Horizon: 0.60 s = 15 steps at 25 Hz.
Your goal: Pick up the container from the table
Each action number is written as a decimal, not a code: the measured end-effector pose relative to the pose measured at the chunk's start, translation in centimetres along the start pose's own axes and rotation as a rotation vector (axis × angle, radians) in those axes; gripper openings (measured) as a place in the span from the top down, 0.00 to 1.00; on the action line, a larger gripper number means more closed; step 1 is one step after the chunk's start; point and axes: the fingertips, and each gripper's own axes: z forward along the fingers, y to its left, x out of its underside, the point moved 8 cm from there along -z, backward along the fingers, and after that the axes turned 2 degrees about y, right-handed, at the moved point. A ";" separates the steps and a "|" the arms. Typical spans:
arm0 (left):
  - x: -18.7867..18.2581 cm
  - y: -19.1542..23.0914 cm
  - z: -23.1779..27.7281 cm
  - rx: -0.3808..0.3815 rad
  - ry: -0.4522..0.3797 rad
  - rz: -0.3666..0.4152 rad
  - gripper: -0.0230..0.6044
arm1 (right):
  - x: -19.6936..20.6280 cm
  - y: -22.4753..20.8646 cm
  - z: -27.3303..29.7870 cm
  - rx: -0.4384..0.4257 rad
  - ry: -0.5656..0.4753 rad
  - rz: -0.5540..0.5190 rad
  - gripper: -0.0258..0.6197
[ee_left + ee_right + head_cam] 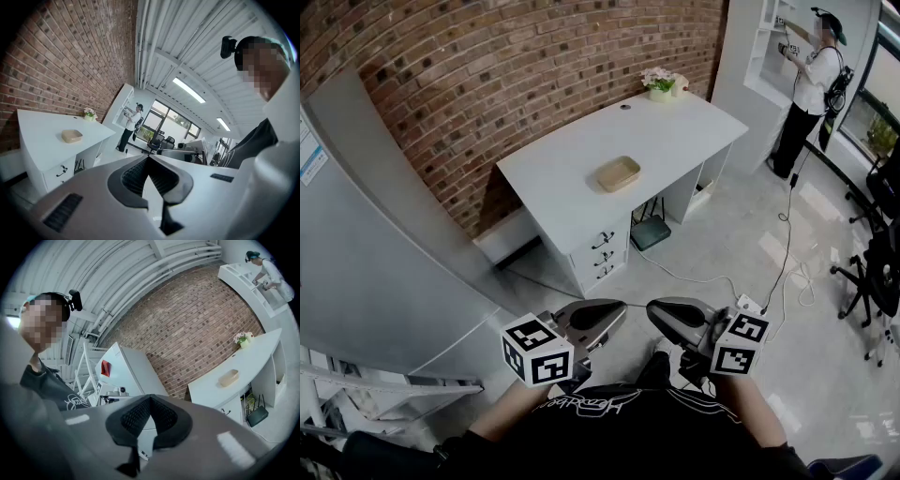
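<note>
Barely at the start here. Shut tight and empty: left tool (pixel 619 307) and right tool (pixel 654 307), held near the chest. Container (pixel 619 173) mid-desk (pixel 675 131), well apart from both. Next probably needs walking over, opening 1 tool, lining up on the rim.

an office: white desk (pixel 572 183) with drawers (pixel 602 255), swivel chair (pixel 881 267), brick wall (pixel 487 66).

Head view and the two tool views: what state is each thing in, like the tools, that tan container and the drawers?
left tool: shut, nothing between its jaws.
right tool: shut, nothing between its jaws.
container: upright, looks empty, resting on the desk.
drawers: closed.
flower pot: upright.
</note>
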 end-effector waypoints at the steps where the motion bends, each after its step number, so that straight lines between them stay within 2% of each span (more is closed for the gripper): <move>1: 0.0 0.0 0.1 -0.001 0.001 0.002 0.96 | 0.0 -0.1 -0.1 0.000 0.000 0.001 0.96; 15: -0.7 1.1 2.7 -0.019 0.012 -0.007 0.96 | -1.0 -3.1 -0.3 0.001 -0.021 0.043 0.96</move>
